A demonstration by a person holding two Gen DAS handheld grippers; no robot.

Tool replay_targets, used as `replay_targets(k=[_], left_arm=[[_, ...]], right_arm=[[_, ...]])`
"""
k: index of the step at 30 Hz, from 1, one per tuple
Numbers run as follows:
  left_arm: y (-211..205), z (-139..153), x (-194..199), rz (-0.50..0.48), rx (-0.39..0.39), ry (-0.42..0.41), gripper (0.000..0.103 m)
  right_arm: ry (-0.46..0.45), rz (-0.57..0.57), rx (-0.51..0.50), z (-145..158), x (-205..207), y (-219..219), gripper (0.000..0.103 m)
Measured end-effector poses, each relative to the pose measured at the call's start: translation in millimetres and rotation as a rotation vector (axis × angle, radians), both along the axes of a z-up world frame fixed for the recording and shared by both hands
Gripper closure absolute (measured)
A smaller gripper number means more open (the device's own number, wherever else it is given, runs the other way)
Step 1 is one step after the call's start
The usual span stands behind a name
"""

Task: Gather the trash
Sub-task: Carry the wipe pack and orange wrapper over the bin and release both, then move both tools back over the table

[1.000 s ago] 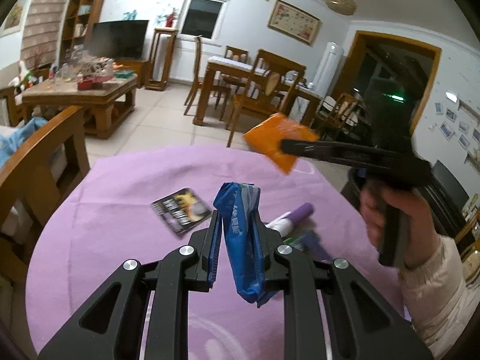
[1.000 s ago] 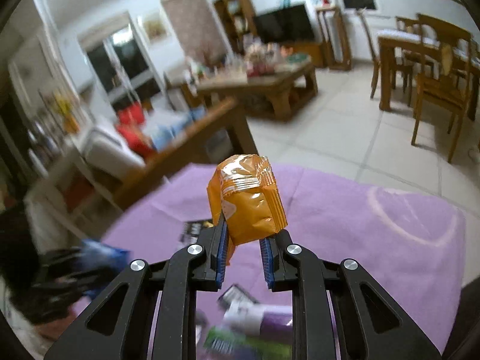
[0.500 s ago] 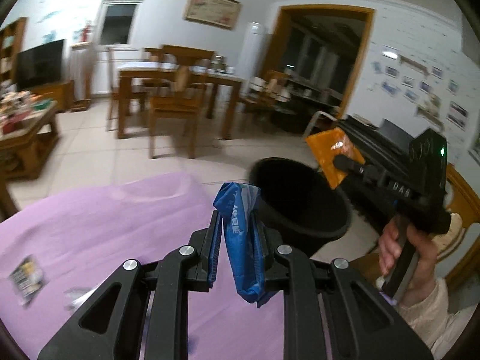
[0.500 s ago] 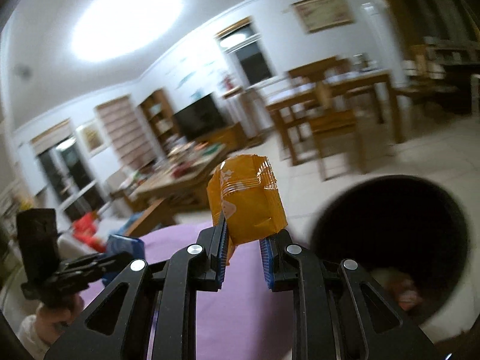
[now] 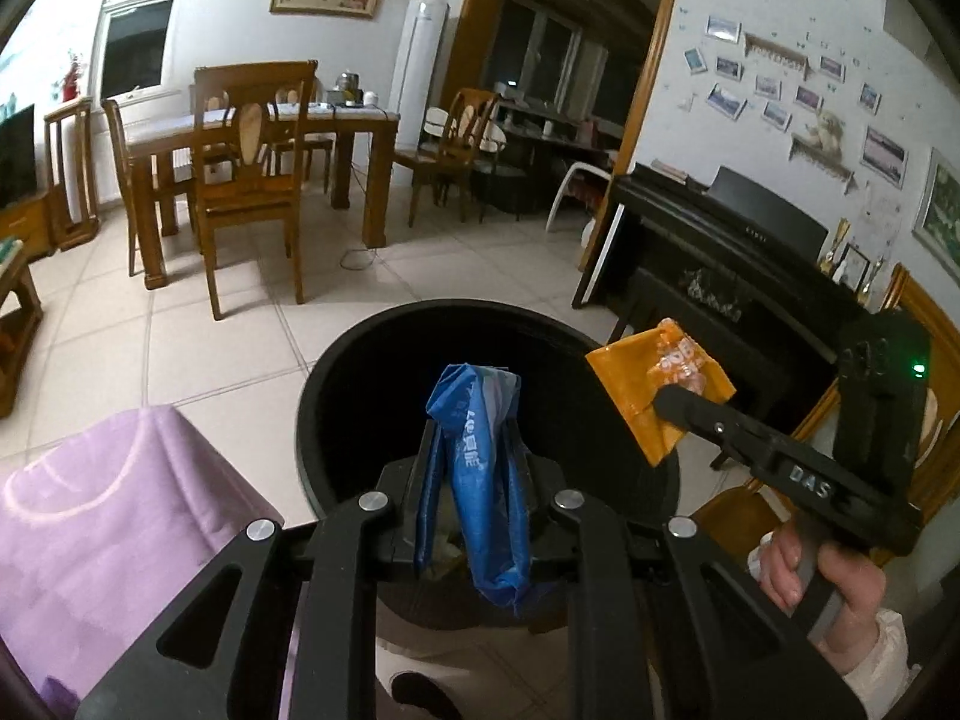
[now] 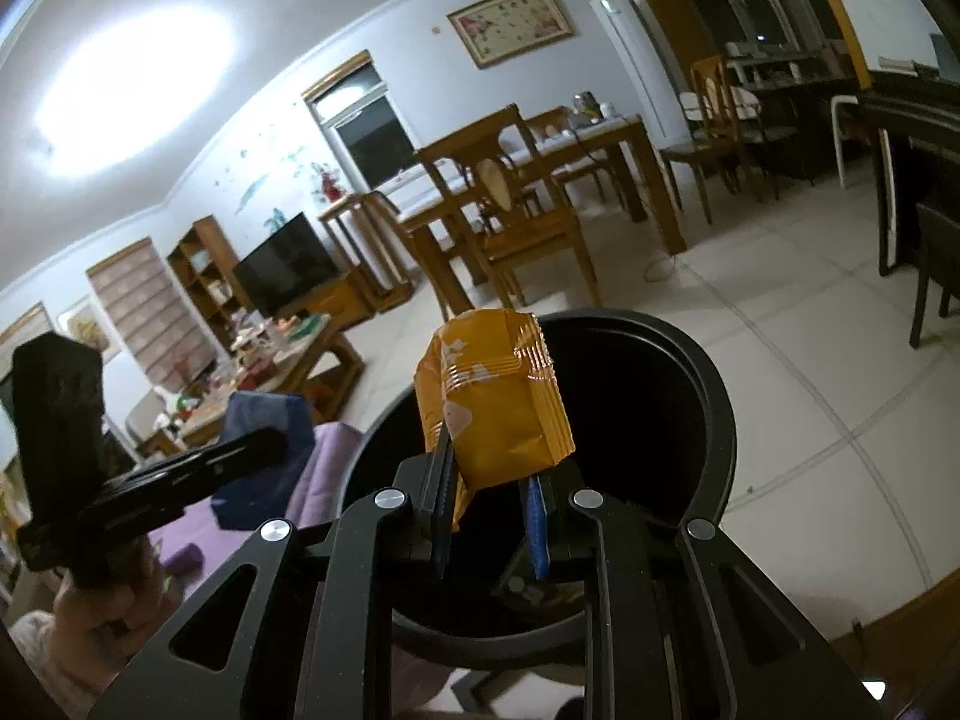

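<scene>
Hovering over the black bin (image 5: 336,384), the left gripper (image 5: 474,474) pinched an upright blue wrapper (image 5: 474,450); the right gripper (image 6: 489,480) clamped an orange packet (image 6: 498,402) beside its rim.

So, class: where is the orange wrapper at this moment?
The orange wrapper is pinched in the right tool, held above the open black bin; in the left wrist view it hangs over the bin's right rim.

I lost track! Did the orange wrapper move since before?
Yes. The crinkly orange plastic wrapper went from above the purple tablecloth to the round black bin.
</scene>
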State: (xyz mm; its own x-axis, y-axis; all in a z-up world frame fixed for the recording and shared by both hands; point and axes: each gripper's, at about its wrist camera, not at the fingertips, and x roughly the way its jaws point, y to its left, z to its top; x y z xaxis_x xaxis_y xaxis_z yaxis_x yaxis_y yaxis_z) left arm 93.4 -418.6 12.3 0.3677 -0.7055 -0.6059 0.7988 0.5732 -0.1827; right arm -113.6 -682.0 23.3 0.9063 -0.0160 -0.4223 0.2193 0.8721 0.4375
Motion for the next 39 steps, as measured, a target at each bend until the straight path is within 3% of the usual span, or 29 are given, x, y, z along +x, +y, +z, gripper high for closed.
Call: replay_targets(k=[3,5,6,7,8,9,10,12,19,25,33,39], left_arm=[[-8,-3,-1,-0.009,0.016,-0.004,0.083],[-12,-4,-3,-0.014,0.030,-0.018,0.080],[-17,-4,-6,-0.014,0.048,-0.033,0.075],[-18,-4,-7,-0.010,0.062,-0.046,0.057],[-19,-4,-9,-0.002,0.068,-0.063,0.040],[-16,0,-11,0.016,0.063,-0.093,0.010],[-13,3,-13,0.034,0.047,-0.123,0.005],[-5,9,-18,0.036,0.024,-0.152,0.005],[35,28,-20,0.073,-0.001,-0.121,0.005],[110,42,-20,0.154,-0.019,-0.109,0.005],[258,38,-1,0.363,0.081,-0.105,0.005],[343,6,22,0.414,0.281,-0.077,0.005]], right_arm=[[-0.008,-0.014,-0.005,-3,8,-2,0.081],[-0.022,-0.035,-0.009,-3,7,-4,0.055],[-0.035,-0.046,-0.002,0,9,-7,0.022],[-0.065,-0.061,0.010,1,7,-8,0.006],[-0.094,-0.070,0.019,2,4,-10,0.005],[-0.112,-0.078,0.017,4,1,-14,0.005],[-0.114,-0.082,0.012,5,1,-15,0.005],[-0.124,-0.093,0.017,5,-4,-19,0.005],[-0.106,-0.064,0.046,4,-10,3,0.005],[-0.061,0.041,0.046,8,10,49,0.005],[0.021,0.352,-0.041,19,61,168,0.006],[0.110,0.665,-0.216,23,101,271,0.018]])
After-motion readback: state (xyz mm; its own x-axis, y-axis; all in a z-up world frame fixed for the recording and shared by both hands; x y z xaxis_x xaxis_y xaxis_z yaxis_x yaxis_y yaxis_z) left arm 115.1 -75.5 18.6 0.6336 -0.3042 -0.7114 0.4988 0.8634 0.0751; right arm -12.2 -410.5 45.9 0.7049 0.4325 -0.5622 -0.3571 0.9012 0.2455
